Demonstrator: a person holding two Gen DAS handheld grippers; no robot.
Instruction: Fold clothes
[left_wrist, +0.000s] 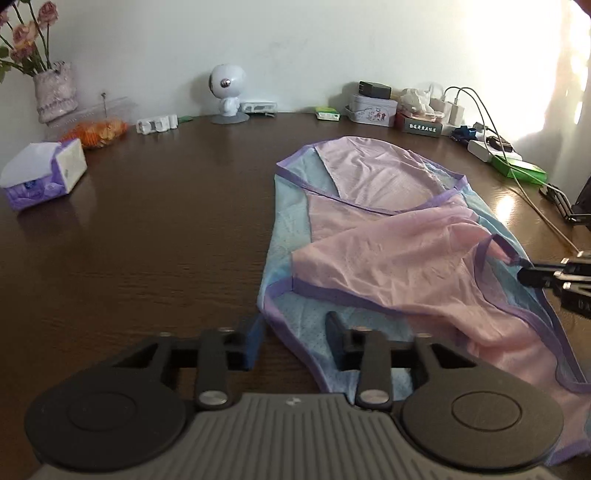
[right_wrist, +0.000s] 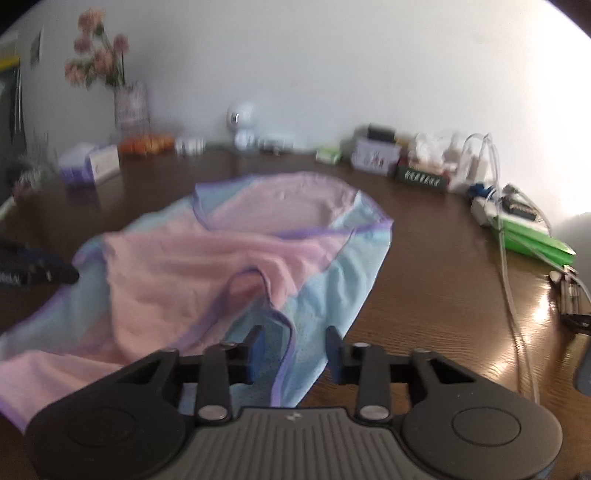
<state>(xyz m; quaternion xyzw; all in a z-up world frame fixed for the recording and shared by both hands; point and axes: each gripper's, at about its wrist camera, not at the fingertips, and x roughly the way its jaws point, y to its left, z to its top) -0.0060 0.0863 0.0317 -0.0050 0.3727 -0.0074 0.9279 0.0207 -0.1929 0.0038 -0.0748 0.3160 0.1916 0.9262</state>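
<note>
A pink and light blue mesh top with purple trim (left_wrist: 391, 236) lies rumpled on the dark wooden table (left_wrist: 147, 229), partly folded over itself. My left gripper (left_wrist: 295, 332) is open at the garment's near left edge, its jaws either side of the blue hem, low over the table. My right gripper (right_wrist: 295, 345) is open over the blue side panel and purple edge of the garment (right_wrist: 207, 266). Its fingertips show at the right edge of the left wrist view (left_wrist: 532, 275), beside a purple strap loop. The left gripper shows at the left edge of the right wrist view (right_wrist: 40, 273).
A tissue pack (left_wrist: 42, 175), a vase of roses (left_wrist: 55, 92), a bag of oranges (left_wrist: 98, 133) and a white robot figure (left_wrist: 227, 92) stand along the back. Tins, chargers, cables (left_wrist: 476, 110) and green boxes (right_wrist: 535, 240) crowd the right side.
</note>
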